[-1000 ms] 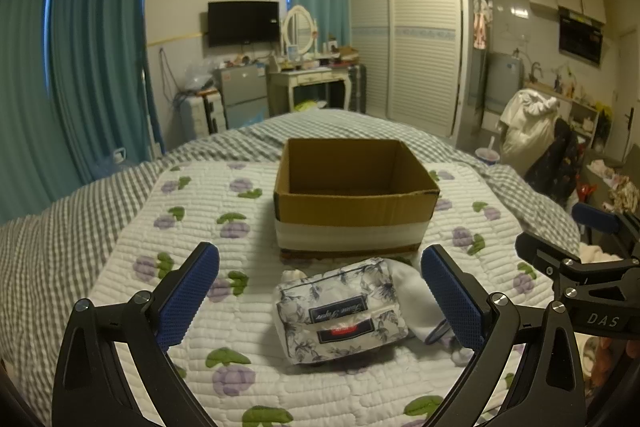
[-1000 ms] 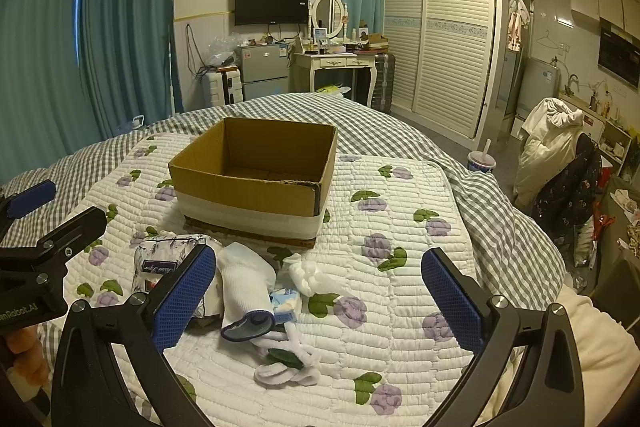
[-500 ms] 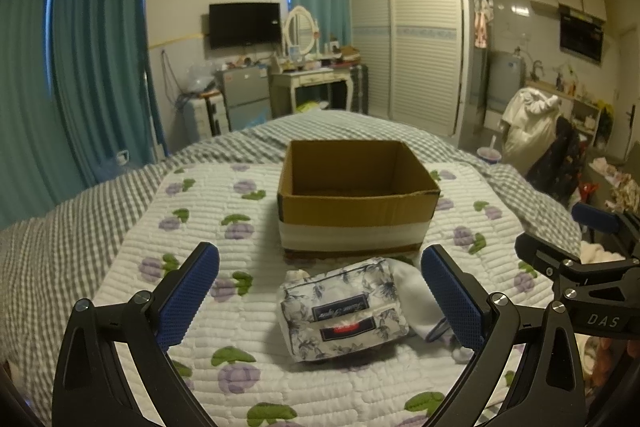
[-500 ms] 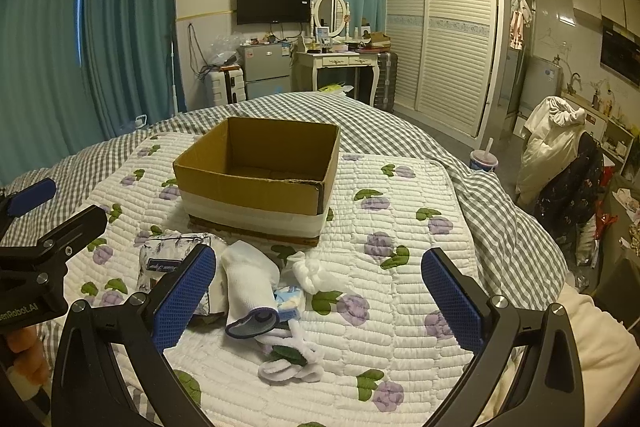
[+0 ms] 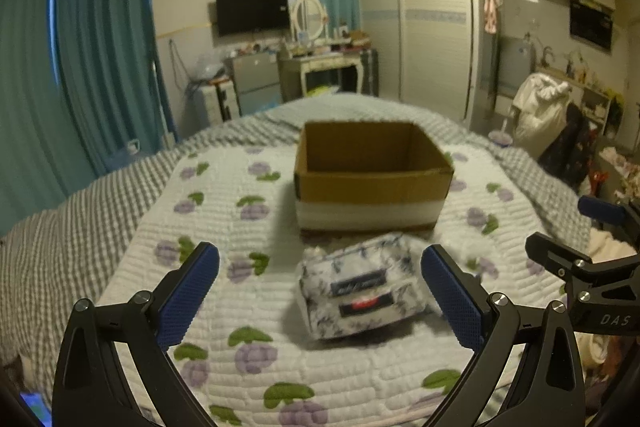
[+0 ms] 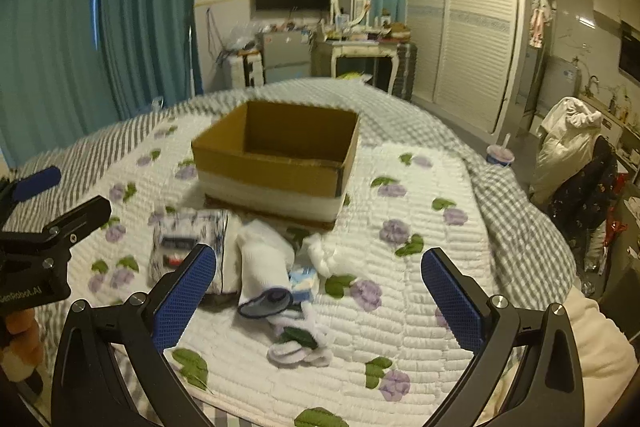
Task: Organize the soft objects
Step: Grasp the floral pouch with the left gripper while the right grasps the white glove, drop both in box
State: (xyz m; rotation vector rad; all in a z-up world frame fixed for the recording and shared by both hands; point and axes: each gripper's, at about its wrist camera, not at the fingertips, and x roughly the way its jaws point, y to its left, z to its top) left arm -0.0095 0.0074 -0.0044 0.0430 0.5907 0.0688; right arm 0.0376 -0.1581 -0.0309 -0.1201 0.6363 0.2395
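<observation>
1. Both tongs are spread wide and hold nothing: left gripper (image 5: 320, 291) hangs above the quilt (image 5: 224, 307), right gripper (image 6: 320, 291) likewise.
2. Floral pouch (image 5: 360, 291) lies on the quilt between the left fingers' line of sight, just in front of the cardboard box (image 5: 372, 179); not yet touched.
3. Right view: white sock (image 6: 264, 263), a smaller crumpled white piece (image 6: 324, 255) and a small blue packet (image 6: 302, 281) lie beside the pouch, all outside the box.
4. Step judged: approach for first pick; box appears empty.
5. Next move calls for lowering the left gripper around the pouch and closing gently.
6. Writing: pouch labels blurred, unreadable; "DAS" on the right gripper's body, "enRobot.AI" (probably partial) on the left's.
</observation>
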